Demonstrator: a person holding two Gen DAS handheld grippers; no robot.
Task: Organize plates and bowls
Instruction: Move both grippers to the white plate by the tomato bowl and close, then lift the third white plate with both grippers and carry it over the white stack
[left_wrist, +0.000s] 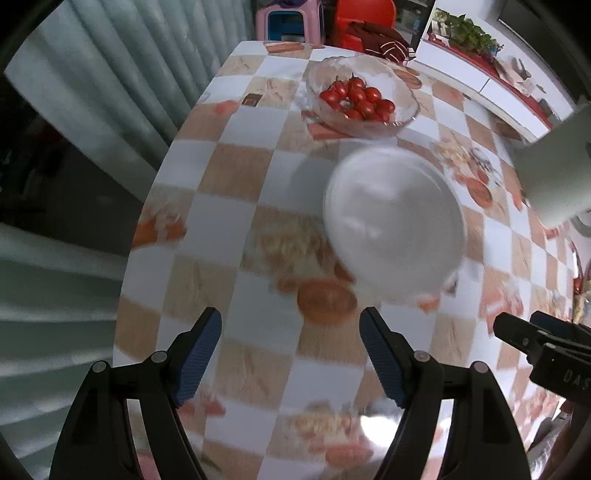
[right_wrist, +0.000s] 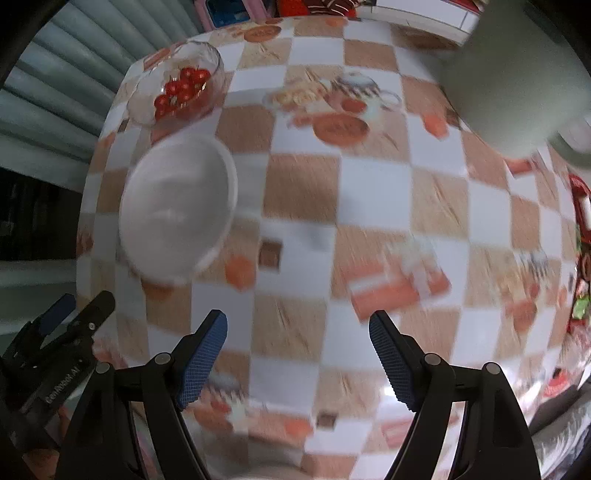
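On the bench (left_wrist: 258, 122), which wears a checkered cloth of white and tan squares printed with food pictures, a white bowl (left_wrist: 393, 221) sits upright and empty near the middle. Just beyond it, toward the far edge, stands a clear glass bowl (left_wrist: 364, 98) holding a heap of red cherry tomatoes (left_wrist: 356, 98); the two bowls are close, but whether their rims touch cannot be told through the motion blur. A large pale grey object (left_wrist: 554, 166) fills the right side of the left wrist view, too blurred to name.

Both claws hover above the cloth on the near side of the white bowl. The left claw (left_wrist: 290, 354) has its blue-padded fingers (left_wrist: 199, 358) spread wide with nothing between them, and the white bowl lies ahead and slightly right of it. The right claw (right_wrist: 298, 358) is likewise spread and empty; from its camera the white bowl (right_wrist: 179, 206) lies ahead to the left, with the glass bowl (right_wrist: 177, 86) and tomatoes (right_wrist: 183, 88) farther off behind it. Each claw shows at the edge of the other's view, side by side and apart.
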